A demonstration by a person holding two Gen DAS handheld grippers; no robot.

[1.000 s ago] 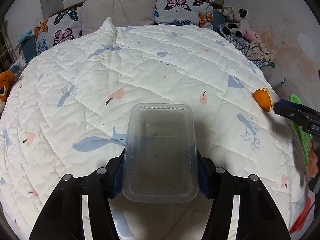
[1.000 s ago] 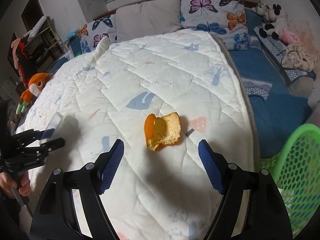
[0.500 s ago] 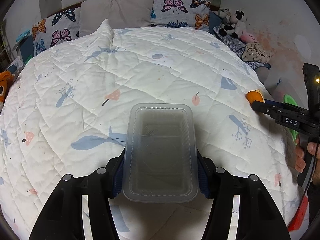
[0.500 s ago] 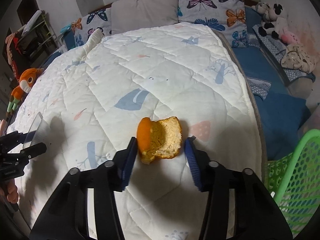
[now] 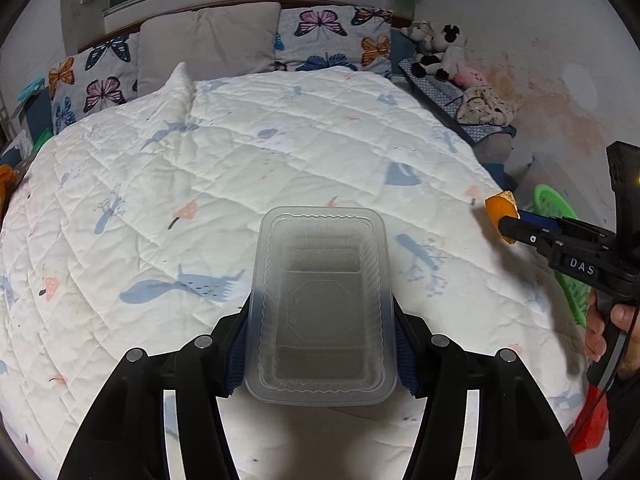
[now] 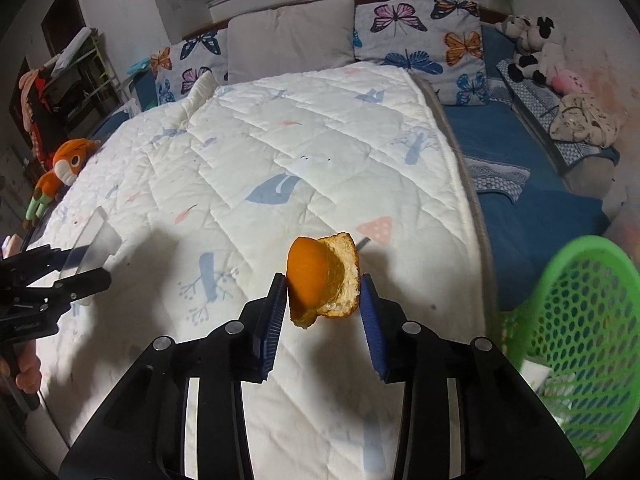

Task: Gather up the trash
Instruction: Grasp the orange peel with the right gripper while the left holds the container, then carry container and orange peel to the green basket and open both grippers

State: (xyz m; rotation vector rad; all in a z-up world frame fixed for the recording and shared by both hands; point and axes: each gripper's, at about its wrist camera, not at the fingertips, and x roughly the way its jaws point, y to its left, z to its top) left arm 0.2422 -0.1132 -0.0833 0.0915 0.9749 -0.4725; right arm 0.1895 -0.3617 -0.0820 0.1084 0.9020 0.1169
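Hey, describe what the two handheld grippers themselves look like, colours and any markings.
Both are black plastic. The left gripper and right gripper each have two angular black fingers lined with ribbed blue pads and round silver screws. From the left wrist view, the right gripper's side bears white letters "DAS", with a thin cable by its handle.

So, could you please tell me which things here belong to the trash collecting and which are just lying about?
Part of the job:
- orange peel, held in the right gripper
- clear plastic tray, held in the left gripper
- green basket beside the bed

Just lying about:
- butterfly pillows
- orange plush toy
- black-and-white plush toys
- quilt
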